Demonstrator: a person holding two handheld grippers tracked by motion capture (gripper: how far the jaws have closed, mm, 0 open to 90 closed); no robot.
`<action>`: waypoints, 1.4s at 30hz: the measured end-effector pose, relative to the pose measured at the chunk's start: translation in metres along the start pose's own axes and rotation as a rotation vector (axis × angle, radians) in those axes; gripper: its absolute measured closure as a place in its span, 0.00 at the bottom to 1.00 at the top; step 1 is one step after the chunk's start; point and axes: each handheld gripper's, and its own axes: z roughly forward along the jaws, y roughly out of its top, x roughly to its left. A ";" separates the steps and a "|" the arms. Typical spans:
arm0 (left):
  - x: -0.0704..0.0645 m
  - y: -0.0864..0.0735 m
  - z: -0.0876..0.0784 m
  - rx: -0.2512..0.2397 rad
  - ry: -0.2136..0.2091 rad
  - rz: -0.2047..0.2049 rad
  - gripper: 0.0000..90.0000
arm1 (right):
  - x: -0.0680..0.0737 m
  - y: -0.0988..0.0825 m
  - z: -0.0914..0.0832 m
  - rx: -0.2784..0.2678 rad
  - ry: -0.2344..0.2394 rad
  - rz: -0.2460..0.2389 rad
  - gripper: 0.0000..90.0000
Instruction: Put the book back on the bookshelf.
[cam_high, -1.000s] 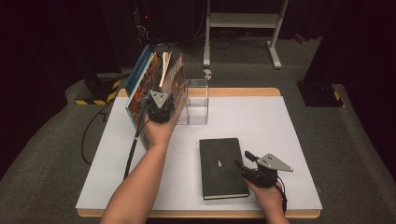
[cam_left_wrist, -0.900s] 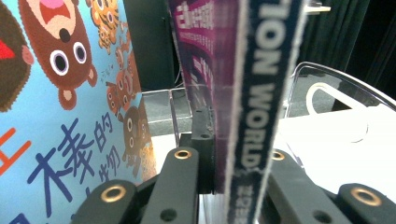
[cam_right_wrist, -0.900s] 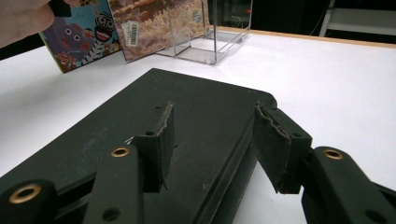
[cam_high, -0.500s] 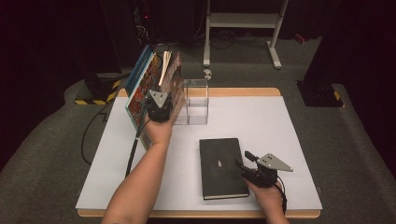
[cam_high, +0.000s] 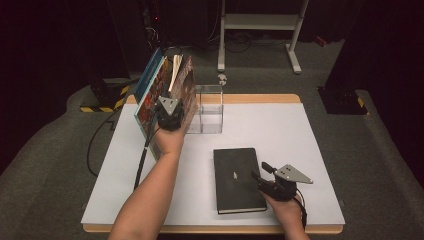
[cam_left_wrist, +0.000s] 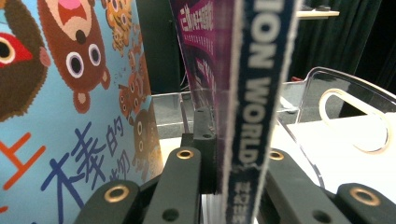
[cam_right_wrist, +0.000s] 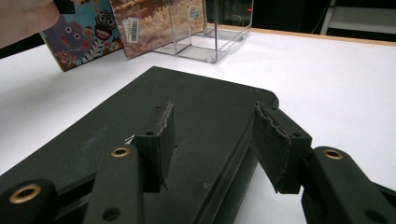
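**Between the left claw's pads: book pinched, nothing moving**

Between the pads of the left claw (cam_left_wrist: 219, 186) sits the spine of a purple book (cam_left_wrist: 243, 93), clamped tight and standing upright beside a blue picture book (cam_high: 150, 92), next to the clear acrylic holder (cam_high: 210, 107). Compared with a second ago, neither hand has shifted, so the grip looks settled before any lift. Over at the near edge of the desk (cam_high: 310, 135), the right claw (cam_right_wrist: 210, 140) stands half open, astride the edge of the flat black notebook (cam_high: 237, 177), pads apparently not pressing.
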 end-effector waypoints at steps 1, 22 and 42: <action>0.000 0.000 0.000 0.002 -0.001 -0.002 0.92 | 0.000 0.000 0.000 0.001 0.001 0.000 0.54; 0.004 -0.006 -0.002 0.014 0.001 0.017 0.84 | 0.007 0.006 0.001 0.050 0.031 -0.049 0.47; 0.003 -0.008 -0.006 0.030 -0.027 0.004 0.60 | 0.004 0.004 0.001 0.050 0.021 -0.036 0.48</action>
